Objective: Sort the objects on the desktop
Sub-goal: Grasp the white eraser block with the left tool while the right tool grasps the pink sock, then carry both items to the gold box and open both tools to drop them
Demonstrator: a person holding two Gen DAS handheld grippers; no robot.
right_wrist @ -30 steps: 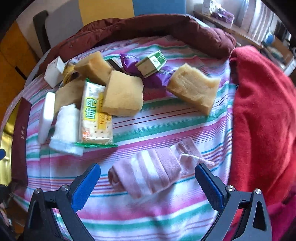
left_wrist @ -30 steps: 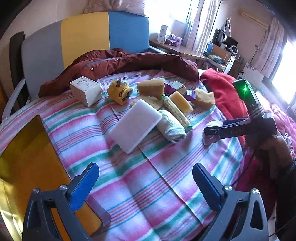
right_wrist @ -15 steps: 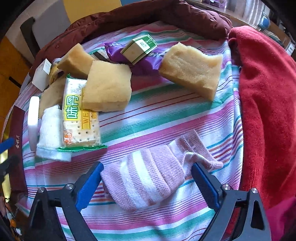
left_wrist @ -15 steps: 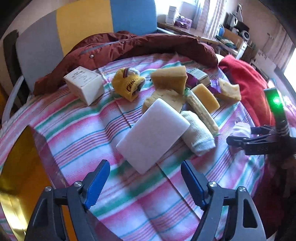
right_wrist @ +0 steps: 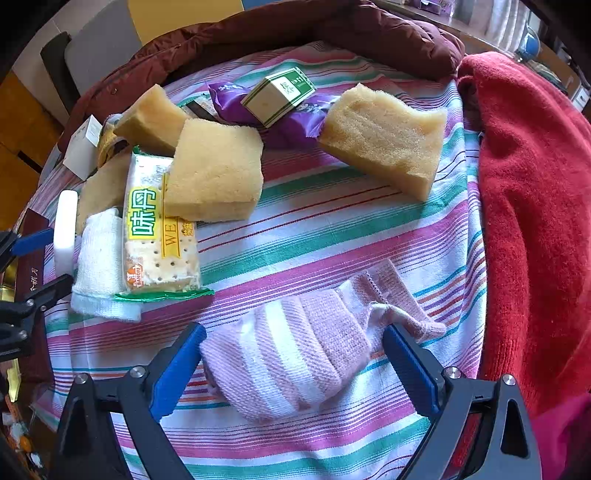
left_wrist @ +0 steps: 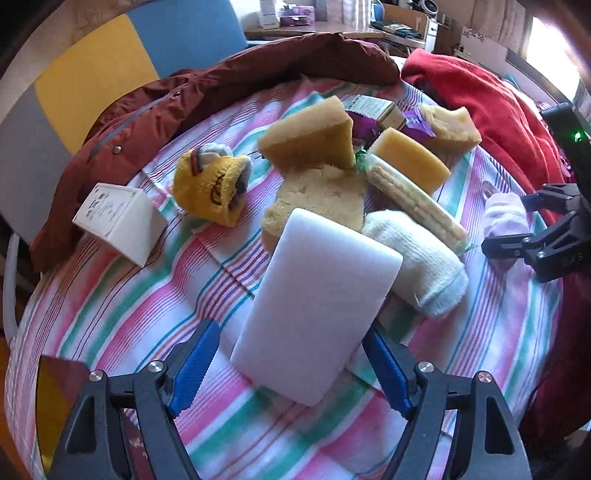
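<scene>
- The white block (left_wrist: 317,310) lies tilted on the striped bed, between the wide left gripper (left_wrist: 291,365); closing may tip it off the rolled white sock (left_wrist: 417,258).
- The pink sock (right_wrist: 295,350) sits between the wide right gripper (right_wrist: 295,362); soft folds may slip.

You are in a home bedroom: a striped bedsheet (left_wrist: 147,295), a padded headboard (left_wrist: 110,74), a maroon jacket (right_wrist: 295,29), a cluttered desk (left_wrist: 332,27).
</scene>
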